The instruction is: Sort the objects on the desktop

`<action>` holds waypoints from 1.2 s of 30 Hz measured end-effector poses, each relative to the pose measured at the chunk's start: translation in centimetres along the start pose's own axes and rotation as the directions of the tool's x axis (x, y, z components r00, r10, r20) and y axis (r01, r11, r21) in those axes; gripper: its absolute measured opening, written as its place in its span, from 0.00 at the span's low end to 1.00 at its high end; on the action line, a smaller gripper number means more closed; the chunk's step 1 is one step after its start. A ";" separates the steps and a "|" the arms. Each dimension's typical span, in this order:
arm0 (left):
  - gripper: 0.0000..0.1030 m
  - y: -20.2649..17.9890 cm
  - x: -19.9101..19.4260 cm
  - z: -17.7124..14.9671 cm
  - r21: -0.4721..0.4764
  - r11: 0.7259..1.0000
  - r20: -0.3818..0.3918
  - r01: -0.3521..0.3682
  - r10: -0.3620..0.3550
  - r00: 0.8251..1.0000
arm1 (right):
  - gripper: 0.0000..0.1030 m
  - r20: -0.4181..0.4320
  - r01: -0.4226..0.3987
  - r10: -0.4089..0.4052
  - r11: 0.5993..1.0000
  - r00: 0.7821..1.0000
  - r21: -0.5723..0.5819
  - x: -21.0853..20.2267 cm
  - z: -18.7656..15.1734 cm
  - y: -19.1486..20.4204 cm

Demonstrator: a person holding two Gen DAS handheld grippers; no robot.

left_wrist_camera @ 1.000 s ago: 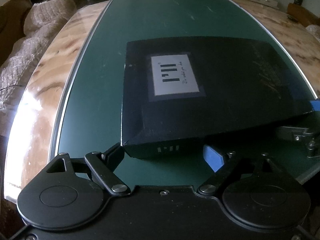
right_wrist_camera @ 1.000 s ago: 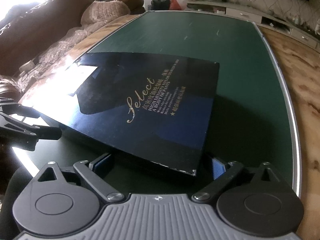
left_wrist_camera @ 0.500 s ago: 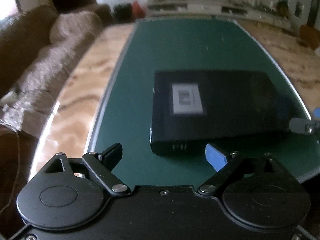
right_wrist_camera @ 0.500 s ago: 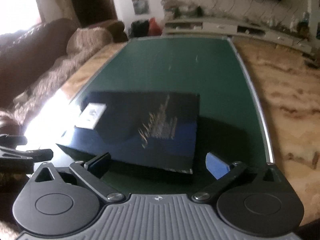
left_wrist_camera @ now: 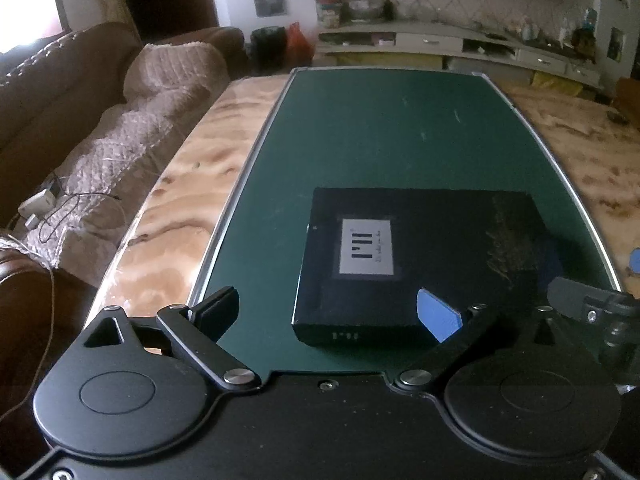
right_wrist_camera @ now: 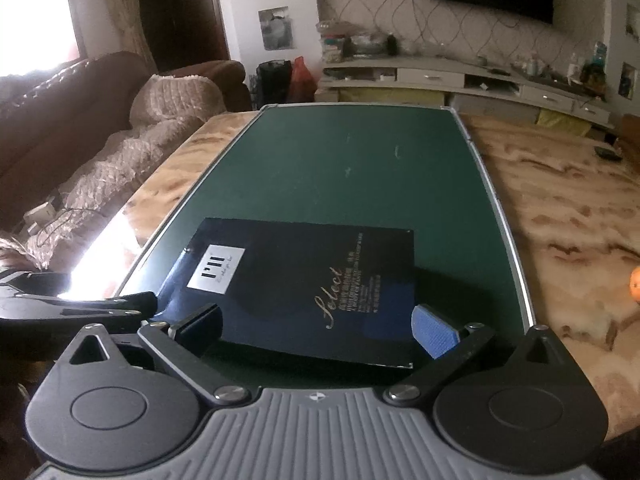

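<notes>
Your right gripper is cut off at the left view's right edge. Gold lettering on the box reads faintly there. Flat dark box, white label, lies lower centre on the green mat. Your left gripper and right gripper both spread wide, holding nothing.

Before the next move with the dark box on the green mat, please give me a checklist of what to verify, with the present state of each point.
1. Left gripper open, holding nothing: ok.
2. Right gripper open, holding nothing: ok.
3. Dark box lies flat on green mat: ok.
4. Box lid closed: ok.
5. Both grippers clear of the box: cannot tell; fingers overlap it in view.
6. Where the box should go: cannot tell.
</notes>
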State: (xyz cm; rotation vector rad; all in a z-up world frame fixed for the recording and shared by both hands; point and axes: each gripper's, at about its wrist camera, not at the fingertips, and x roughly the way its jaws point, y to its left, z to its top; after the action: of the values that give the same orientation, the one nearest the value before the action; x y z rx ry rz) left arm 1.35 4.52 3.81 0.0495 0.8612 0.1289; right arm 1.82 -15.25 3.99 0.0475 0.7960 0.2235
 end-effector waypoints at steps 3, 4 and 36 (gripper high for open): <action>0.94 0.0 0.3 0.0 -0.011 1.000 -0.014 0.000 0.000 1.000 | 1.00 -0.007 -0.003 0.003 1.000 1.000 0.017 0.3 0.0 0.2; 0.94 0.0 0.4 0.0 -0.016 1.000 -0.019 0.003 -0.004 1.000 | 1.00 -0.008 -0.005 0.005 1.000 1.000 0.021 0.4 -0.1 0.3; 0.94 -2.2 2.0 -0.6 0.007 0.999 -0.054 0.048 -0.047 0.997 | 1.00 -0.049 0.023 -0.019 0.997 0.999 0.080 2.5 -1.1 -1.5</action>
State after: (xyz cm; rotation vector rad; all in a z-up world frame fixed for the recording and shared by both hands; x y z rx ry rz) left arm 2.35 2.64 1.70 0.0333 0.9159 0.0826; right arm 2.98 -16.21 1.32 0.1102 0.8526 0.1732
